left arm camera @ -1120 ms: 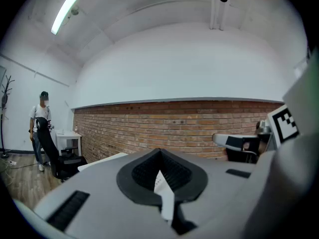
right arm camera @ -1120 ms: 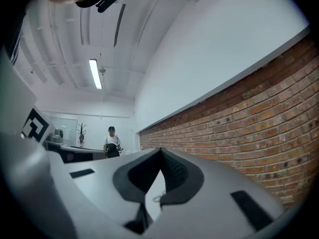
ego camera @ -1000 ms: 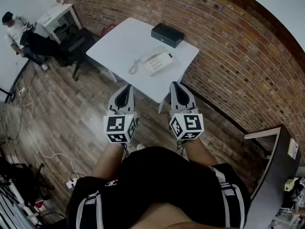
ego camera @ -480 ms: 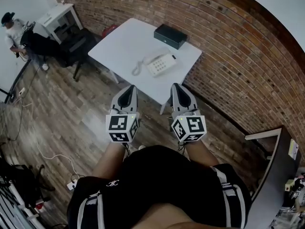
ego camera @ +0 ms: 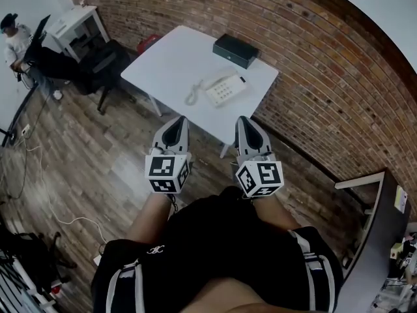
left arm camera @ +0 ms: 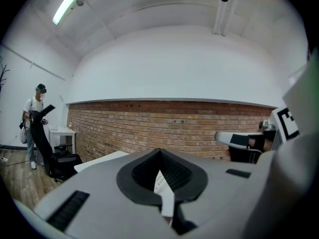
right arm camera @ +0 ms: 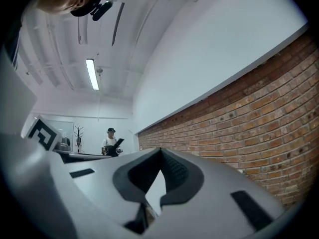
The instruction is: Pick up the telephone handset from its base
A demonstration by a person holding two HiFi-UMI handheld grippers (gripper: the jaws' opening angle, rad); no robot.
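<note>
A white telephone (ego camera: pixel 225 89) lies on the white table (ego camera: pixel 169 60) in the head view, near the table's closer right edge. Its handset rests on the base, and a coiled cord (ego camera: pixel 192 96) trails off to the left. Both grippers are held level in front of the person's body, short of the table and apart from the phone. My left gripper (ego camera: pixel 177 120) is shut with nothing in it, and my right gripper (ego camera: pixel 243 119) is the same. In the left gripper view the jaws (left arm camera: pixel 159 152) meet at a point; in the right gripper view (right arm camera: pixel 160 152) they also meet.
A black box (ego camera: pixel 236 49) sits at the table's far corner. A brick wall (ego camera: pixel 313 77) runs behind and to the right. A black chair (ego camera: pixel 98 64), a small white desk (ego camera: pixel 78 23) and a seated person (ego camera: pixel 16 38) are at upper left. Cables (ego camera: pixel 39 168) cross the wooden floor.
Both grippers have edged forward toward the table. The table and phone sit slightly further right in the head view. The jaws stay shut.
</note>
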